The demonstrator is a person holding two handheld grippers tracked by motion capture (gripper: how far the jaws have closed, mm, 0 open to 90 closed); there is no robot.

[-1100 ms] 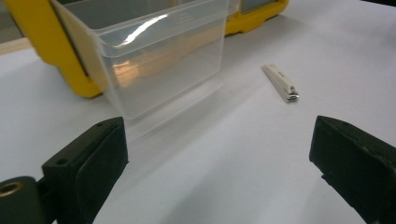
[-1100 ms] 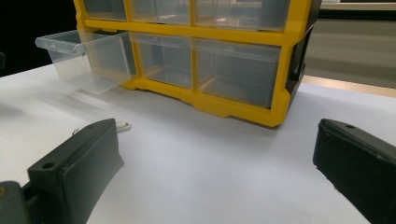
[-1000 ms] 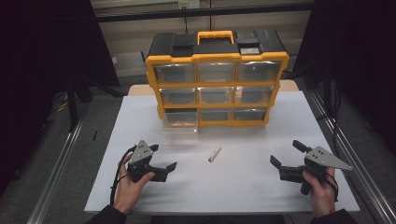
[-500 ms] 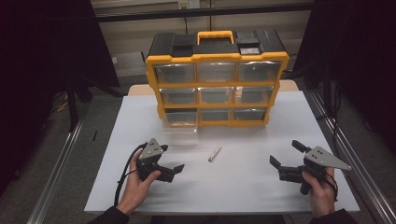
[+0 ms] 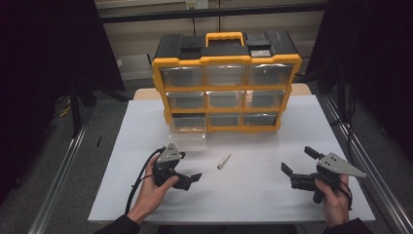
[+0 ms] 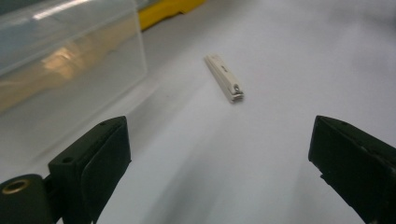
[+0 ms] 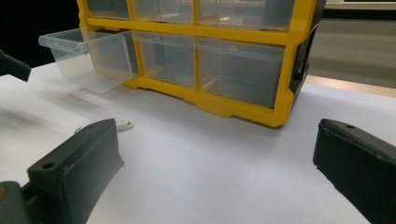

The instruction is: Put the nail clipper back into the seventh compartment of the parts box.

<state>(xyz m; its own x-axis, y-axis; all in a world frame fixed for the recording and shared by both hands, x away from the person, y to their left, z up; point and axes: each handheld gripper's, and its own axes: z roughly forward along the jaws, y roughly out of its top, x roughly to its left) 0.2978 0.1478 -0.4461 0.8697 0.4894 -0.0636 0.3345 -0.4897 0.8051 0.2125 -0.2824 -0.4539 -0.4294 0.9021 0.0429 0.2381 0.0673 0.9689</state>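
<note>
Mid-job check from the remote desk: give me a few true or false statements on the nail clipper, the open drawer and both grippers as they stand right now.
1. The nail clipper lies flat on the white table. True.
2. The left gripper is shut on the clipper. False: its jaws stand wide open, short of the clipper, touching nothing.
3. The bottom-left drawer of the yellow organizer is pulled out. True.
4. The clipper sits inside that drawer. False: it lies on the table in front of it.
5. The right gripper holds a drawer. False: it is open and empty, off to the right.
</note>
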